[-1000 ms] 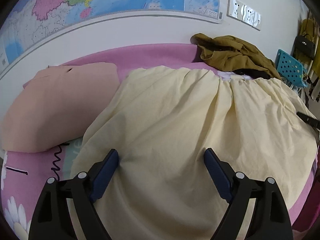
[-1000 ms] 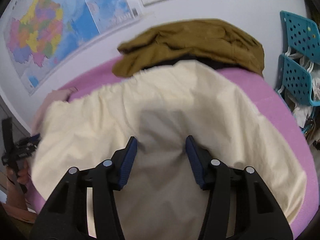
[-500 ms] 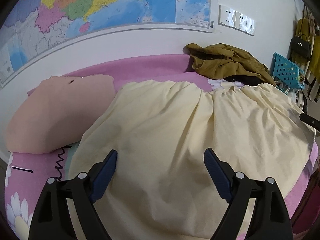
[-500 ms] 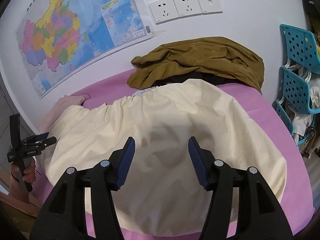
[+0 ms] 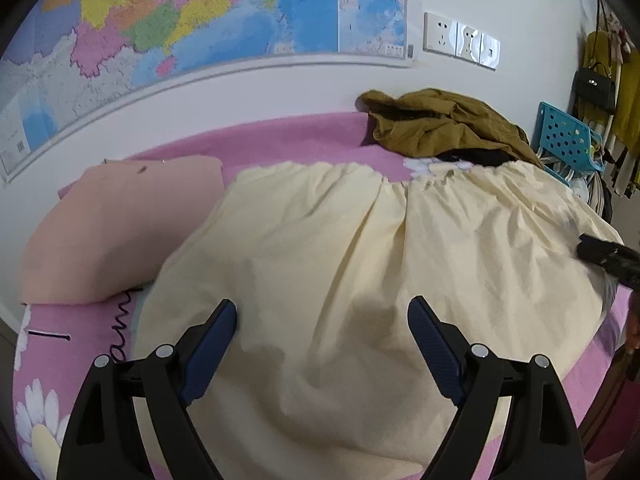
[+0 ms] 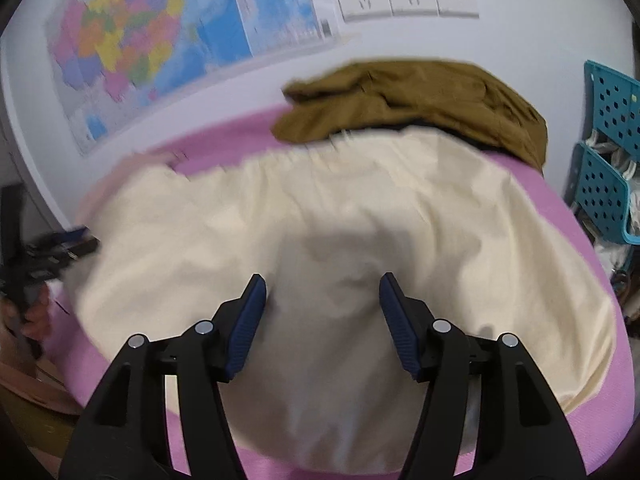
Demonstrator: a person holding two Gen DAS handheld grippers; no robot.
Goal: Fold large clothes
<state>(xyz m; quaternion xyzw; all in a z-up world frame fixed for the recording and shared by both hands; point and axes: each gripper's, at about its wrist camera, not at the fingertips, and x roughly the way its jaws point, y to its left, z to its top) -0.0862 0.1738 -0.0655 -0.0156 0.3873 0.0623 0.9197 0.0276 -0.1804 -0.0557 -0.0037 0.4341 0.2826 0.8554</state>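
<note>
A large pale-yellow garment (image 5: 360, 264) with a gathered waistband lies spread flat on the pink bed (image 5: 280, 140); it also shows in the right wrist view (image 6: 360, 220). My left gripper (image 5: 322, 320) is open and empty, hovering over the garment's near left part. My right gripper (image 6: 322, 296) is open and empty over the garment's near middle. The right gripper's tip shows at the right edge of the left wrist view (image 5: 608, 256). The left gripper shows at the left edge of the right wrist view (image 6: 44, 252).
An olive-brown garment (image 5: 440, 128) is piled at the far side by the wall. A folded peach cloth (image 5: 112, 232) lies left of the yellow garment. Teal plastic baskets (image 6: 608, 160) stand right of the bed. A map (image 5: 180, 28) and sockets (image 5: 460, 40) are on the wall.
Both grippers have drawn back and then dipped closer to the garment again. The right wrist view is blurred from motion. The garment lies as before.
</note>
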